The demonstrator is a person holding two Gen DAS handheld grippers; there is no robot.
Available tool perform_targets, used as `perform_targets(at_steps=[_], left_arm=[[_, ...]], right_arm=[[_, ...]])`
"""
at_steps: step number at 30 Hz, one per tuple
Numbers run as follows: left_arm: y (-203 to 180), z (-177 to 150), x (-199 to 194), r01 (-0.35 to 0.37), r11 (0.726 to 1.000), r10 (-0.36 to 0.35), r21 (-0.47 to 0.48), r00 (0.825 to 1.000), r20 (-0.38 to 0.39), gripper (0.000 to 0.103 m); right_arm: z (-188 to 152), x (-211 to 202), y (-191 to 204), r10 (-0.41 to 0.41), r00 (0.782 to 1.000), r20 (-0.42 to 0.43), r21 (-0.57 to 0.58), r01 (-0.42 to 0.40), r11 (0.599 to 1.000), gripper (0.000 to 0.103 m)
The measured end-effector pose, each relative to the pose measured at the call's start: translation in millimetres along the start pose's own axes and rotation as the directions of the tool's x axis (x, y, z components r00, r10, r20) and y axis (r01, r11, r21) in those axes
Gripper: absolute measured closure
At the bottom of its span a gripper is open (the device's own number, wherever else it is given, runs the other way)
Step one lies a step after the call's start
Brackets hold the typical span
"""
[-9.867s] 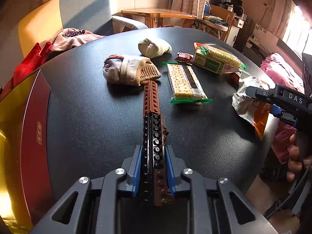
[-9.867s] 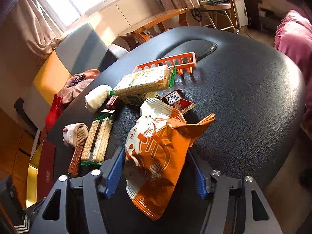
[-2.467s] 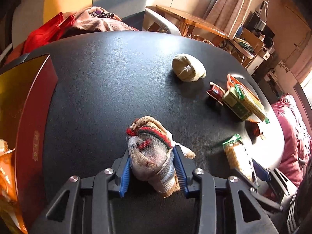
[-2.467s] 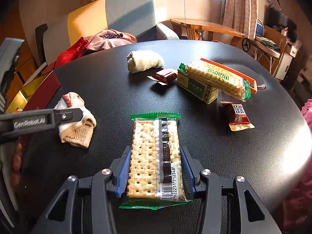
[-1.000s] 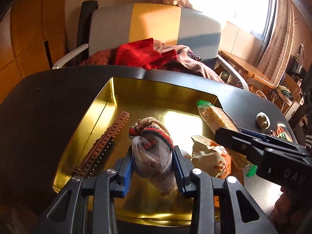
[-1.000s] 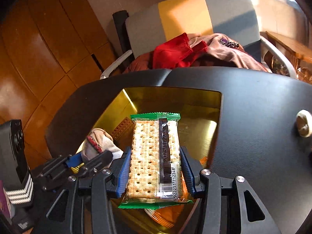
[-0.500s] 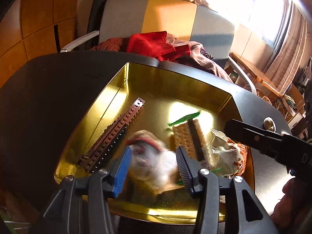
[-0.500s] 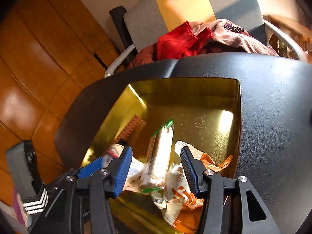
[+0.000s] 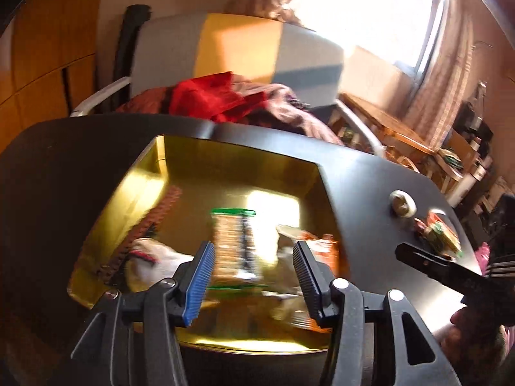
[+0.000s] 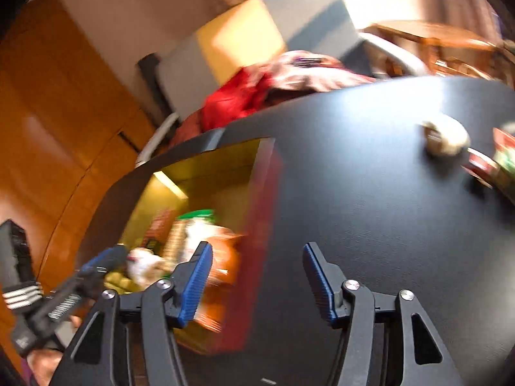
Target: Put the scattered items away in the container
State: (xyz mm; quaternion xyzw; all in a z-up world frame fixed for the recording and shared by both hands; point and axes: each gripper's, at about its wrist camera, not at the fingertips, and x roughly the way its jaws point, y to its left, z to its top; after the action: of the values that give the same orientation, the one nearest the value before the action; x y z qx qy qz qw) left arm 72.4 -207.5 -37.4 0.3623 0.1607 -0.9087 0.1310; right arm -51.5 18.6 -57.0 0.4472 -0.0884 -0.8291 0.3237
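Since both grippers are empty, the step in hand is, by my reading, the return to the table's far side for the leftover items. Left gripper (image 9: 252, 278): jaws apart, nothing between the pads, hanging over the gold container (image 9: 145, 186). Right gripper (image 10: 257, 281): jaws opening, empty, over bare black table (image 10: 370, 193) beside the container's red wall. Advice: lift clear of that wall before swinging across; approach the rolled sock (image 10: 445, 136) with jaws wide.

Container holds: brick strip (image 9: 145, 225), striped sock (image 9: 151, 257), cracker pack (image 9: 233, 244), orange snack bag (image 9: 309, 247). Snack packets (image 9: 439, 233) lie outside, near the rolled sock.
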Motion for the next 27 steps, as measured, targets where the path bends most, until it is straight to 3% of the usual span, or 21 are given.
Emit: perform_targets(at_steps=[8,14,22,27], left_arm=[[-88,-6,11,0.151,0.973,-0.138,0.173,0.987,-0.085,0.051],[-144,-17,29,0.218,0.937,-0.179,0.272,0.971,-0.161,0.051],[-194,-38,57,0.278,0.902,-0.2,0.331,0.947,-0.252,0.051],[-206,-46,68,0.297,0.89,-0.203,0.346,0.938,-0.282,0.051]], right_arm=[[-16,-66,-125,-0.214,0.974,0.074,0.209,0.194,0.958,0.037],[-20,-114,-194,-0.315,0.941,0.121,0.331,0.261,0.907,0.035],[-10,-135,-230,-0.372,0.918,0.137,0.335,0.31,0.89,0.031],[29,-128,-233,-0.383,0.909,0.165,0.25,0.337,0.908,0.03]])
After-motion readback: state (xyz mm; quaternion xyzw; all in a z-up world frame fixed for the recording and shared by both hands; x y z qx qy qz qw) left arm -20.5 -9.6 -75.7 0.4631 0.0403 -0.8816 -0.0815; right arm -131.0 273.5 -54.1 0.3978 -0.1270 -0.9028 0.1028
